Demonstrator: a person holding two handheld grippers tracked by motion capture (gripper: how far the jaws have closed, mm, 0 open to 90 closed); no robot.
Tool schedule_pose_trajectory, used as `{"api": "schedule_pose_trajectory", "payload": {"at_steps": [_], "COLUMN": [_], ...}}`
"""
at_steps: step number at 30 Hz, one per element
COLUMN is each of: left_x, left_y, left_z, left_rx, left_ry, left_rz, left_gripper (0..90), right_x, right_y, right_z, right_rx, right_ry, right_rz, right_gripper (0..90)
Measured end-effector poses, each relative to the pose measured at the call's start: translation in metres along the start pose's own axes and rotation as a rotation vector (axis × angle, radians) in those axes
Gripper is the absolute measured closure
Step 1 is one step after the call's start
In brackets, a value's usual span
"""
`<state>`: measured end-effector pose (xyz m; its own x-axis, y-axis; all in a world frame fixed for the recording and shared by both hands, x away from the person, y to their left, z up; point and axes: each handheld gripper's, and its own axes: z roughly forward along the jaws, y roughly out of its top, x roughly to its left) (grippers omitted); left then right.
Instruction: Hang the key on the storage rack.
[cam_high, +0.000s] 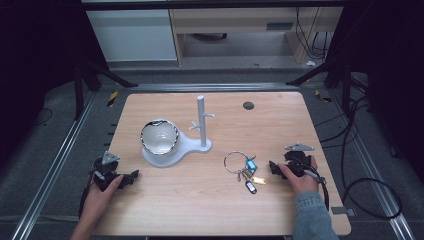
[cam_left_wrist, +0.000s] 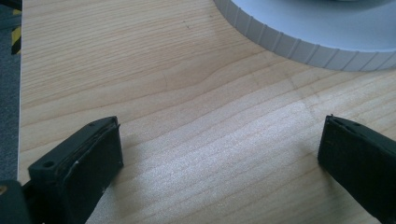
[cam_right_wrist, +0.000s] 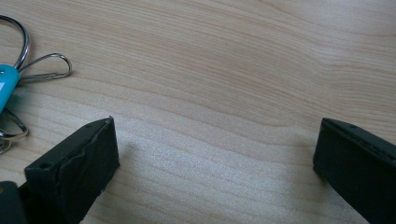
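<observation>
2 grippers are resting low on a wooden table (cam_high: 190, 200), 1 at each near corner, with nothing between the jaws of either. Lying across most of the high view, the table is carrying 3 things, taken here from largest to smallest.

Sitting left of centre is a white stand (cam_high: 187, 145), its round ribbed base spreading toward the near edge and its upright post with short pegs rising at the right end. A white bowl with a dark rim (cam_high: 159, 137) is sitting on that base. In the left gripper view the ribbed edge of the base is showing at the top right, well ahead of the jaws.

Lying right of centre, apart from the stand, is a key ring (cam_high: 244, 168): a large wire loop with a teal tag, a yellow tag, a dark tag and some small metal pieces fanning out below it. It is lying flat on the wood, just left of the right gripper (cam_high: 278, 168), not touching it. In the right gripper view the teal tag and wire loops are showing at the far left, beside the left jaw.

Held in the person's left hand, the left gripper (cam_high: 131, 178) is standing wide open over bare wood. The right gripper is likewise gaping fully, gripping nothing.
</observation>
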<state>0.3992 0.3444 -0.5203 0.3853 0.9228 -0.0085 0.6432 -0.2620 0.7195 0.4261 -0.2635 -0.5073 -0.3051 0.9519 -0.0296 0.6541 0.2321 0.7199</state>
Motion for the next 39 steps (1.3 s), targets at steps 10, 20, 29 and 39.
{"api": "schedule_pose_trajectory", "payload": {"at_steps": [10, 20, 29, 39], "left_x": [0.001, 0.002, 0.002, 0.002], "left_y": [0.002, 0.002, 0.002, 0.002], "left_z": [0.001, 0.002, 0.002, 0.002], "left_rx": [0.002, 0.001, 0.001, 0.001], "left_ry": [-0.002, -0.001, -0.001, -0.001], "left_rz": [0.003, 0.0, -0.001, 0.0], "left_gripper": [0.0, 0.0, 0.0, 0.0], "right_x": [0.002, 0.006, 0.015, 0.05], "right_y": [-0.002, 0.007, 0.031, 0.039], "right_z": [-0.002, -0.019, -0.038, -0.035], "right_rx": [-0.002, 0.068, 0.138, 0.222], "right_ry": [-0.006, 0.033, 0.107, 0.261], "right_rz": [0.004, -0.039, -0.178, -0.316], "right_gripper": [1.2, 20.5, 45.8, 79.8]}}
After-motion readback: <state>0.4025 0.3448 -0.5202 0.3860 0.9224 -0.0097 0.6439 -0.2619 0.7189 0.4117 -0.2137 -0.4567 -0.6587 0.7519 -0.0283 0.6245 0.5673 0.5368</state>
